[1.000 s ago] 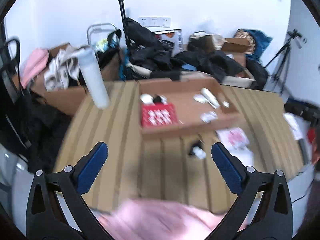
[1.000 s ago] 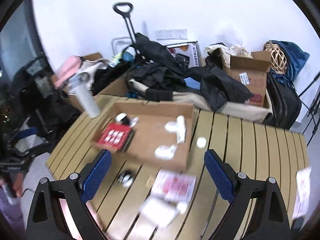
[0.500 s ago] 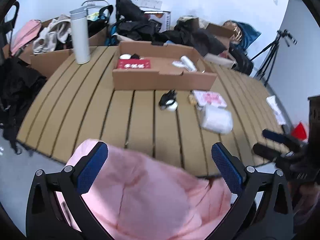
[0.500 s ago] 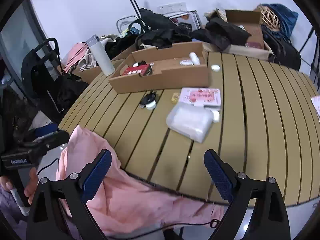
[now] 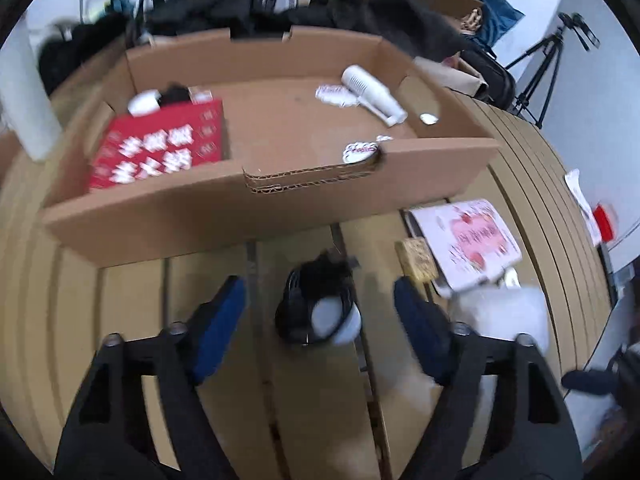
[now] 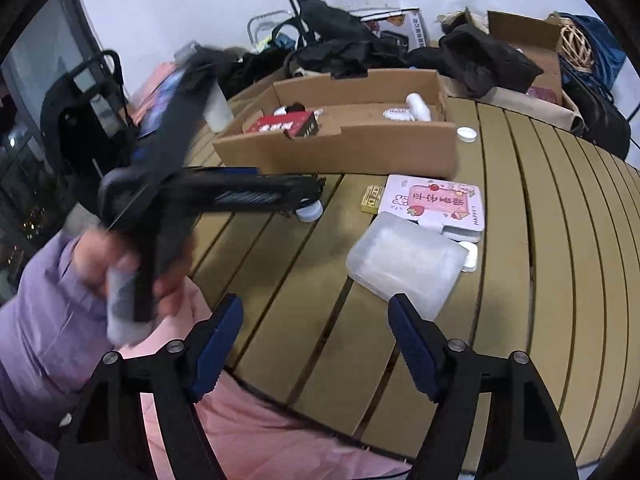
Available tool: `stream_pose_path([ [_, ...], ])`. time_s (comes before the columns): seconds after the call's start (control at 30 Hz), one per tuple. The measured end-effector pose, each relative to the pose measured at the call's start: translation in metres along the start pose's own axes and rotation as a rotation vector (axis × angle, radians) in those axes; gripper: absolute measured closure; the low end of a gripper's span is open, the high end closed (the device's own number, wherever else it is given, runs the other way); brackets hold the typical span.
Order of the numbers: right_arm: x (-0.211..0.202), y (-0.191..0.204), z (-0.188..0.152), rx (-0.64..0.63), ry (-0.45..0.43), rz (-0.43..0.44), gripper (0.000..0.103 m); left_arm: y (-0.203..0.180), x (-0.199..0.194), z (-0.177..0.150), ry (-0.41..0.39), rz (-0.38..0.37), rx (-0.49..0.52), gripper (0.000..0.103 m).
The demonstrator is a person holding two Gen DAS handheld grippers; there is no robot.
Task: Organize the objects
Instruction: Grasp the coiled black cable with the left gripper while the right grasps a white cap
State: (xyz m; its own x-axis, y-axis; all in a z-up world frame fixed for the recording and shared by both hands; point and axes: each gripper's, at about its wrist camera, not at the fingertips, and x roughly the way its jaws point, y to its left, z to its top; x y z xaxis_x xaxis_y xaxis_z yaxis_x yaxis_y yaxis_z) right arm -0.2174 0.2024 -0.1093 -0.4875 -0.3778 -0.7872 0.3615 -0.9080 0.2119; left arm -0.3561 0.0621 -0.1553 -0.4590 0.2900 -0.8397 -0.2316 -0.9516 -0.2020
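between the closing left tongs (image 5: 316, 296), untouched: black-and-white object (image 5: 318, 312), near the box wall (image 5: 280, 204)

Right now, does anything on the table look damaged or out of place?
Yes. The cardboard box's front wall has a torn notch in its top edge, exposing corrugation. A white cap lies loose on the slats beside the box.
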Motion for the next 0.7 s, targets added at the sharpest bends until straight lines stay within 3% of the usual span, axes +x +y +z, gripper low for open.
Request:
stream_pose_path([
  [0.03, 0.005, 0.000, 0.002, -0.008, 0.004, 0.000, 0.025, 0.004, 0.005, 0.001, 0.013, -0.022, -0.014, 0.068],
  [0.1, 0.016, -0.001, 0.007, -0.020, 0.011, 0.006, 0.025, 0.014, 0.003, -0.003, -0.001, -0.077, -0.067, 0.068],
  [0.3, 0.057, 0.017, 0.031, -0.107, 0.029, 0.008, 0.028, 0.039, -0.052, -0.028, -0.114, -0.114, -0.156, 0.069],
  [0.37, 0.072, 0.026, 0.044, -0.139, 0.022, -0.005, 0.036, 0.056, -0.074, -0.040, -0.143, -0.092, -0.227, 0.069],
  [0.47, 0.102, 0.036, 0.060, -0.168, 0.032, -0.063, 0.039, 0.074, -0.095, -0.054, -0.131, -0.015, -0.289, 0.069],
  [0.57, 0.126, 0.039, 0.067, -0.165, 0.059, -0.083, 0.061, 0.080, -0.113, -0.068, -0.138, 0.059, -0.298, 0.069],
  [0.67, 0.137, 0.041, 0.068, -0.198, 0.047, -0.194, 0.071, 0.081, -0.122, -0.077, -0.120, 0.107, -0.304, 0.069],
  [0.7, 0.136, 0.037, 0.067, -0.182, 0.043, -0.200, 0.079, 0.082, -0.129, -0.080, -0.120, 0.123, -0.297, 0.069],
])
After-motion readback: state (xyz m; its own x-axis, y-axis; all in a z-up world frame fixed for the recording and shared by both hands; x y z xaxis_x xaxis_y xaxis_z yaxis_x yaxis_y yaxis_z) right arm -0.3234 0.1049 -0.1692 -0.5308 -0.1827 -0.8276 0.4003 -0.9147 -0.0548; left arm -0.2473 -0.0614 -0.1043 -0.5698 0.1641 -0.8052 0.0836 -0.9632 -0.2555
